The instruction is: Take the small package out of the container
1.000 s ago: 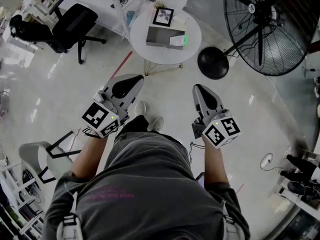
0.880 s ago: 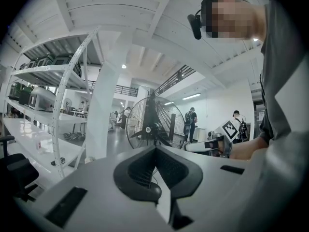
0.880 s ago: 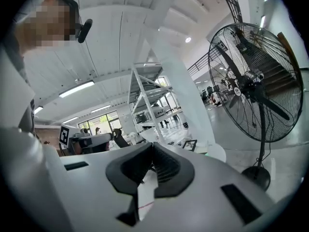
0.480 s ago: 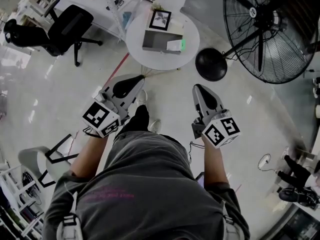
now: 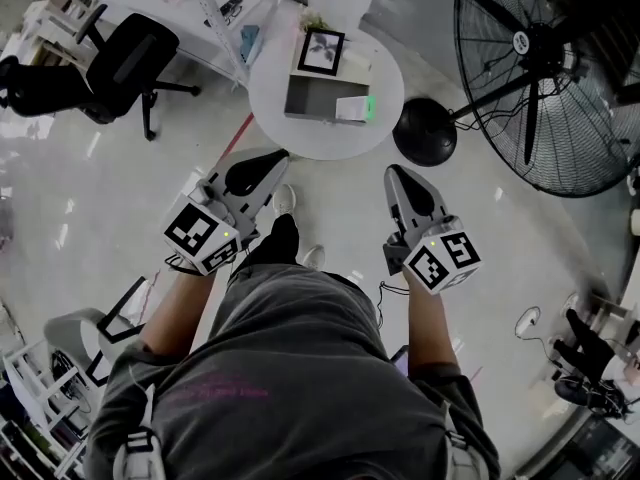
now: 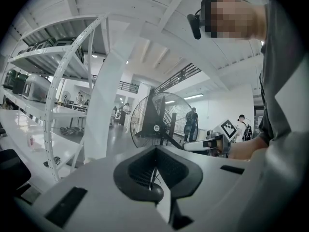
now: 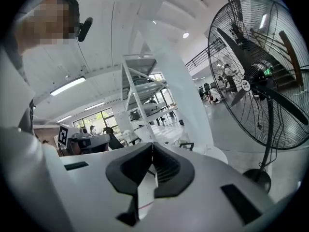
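Observation:
A grey open container sits on a small round white table ahead of me in the head view. A small white package with a green spot lies at the container's right end. My left gripper and right gripper are held at waist height, short of the table, both pointing toward it. The left gripper is shut with nothing in it. The right gripper is likewise shut and empty. Neither gripper view shows the container.
A framed picture stands on the table behind the container. A large pedestal fan with a round black base is right of the table. A black office chair and white shelving lie to the left. My feet are on the glossy floor.
The table and container have shifted slightly in the head view as the person steps forward. Both grippers keep the same pose and stay shut.

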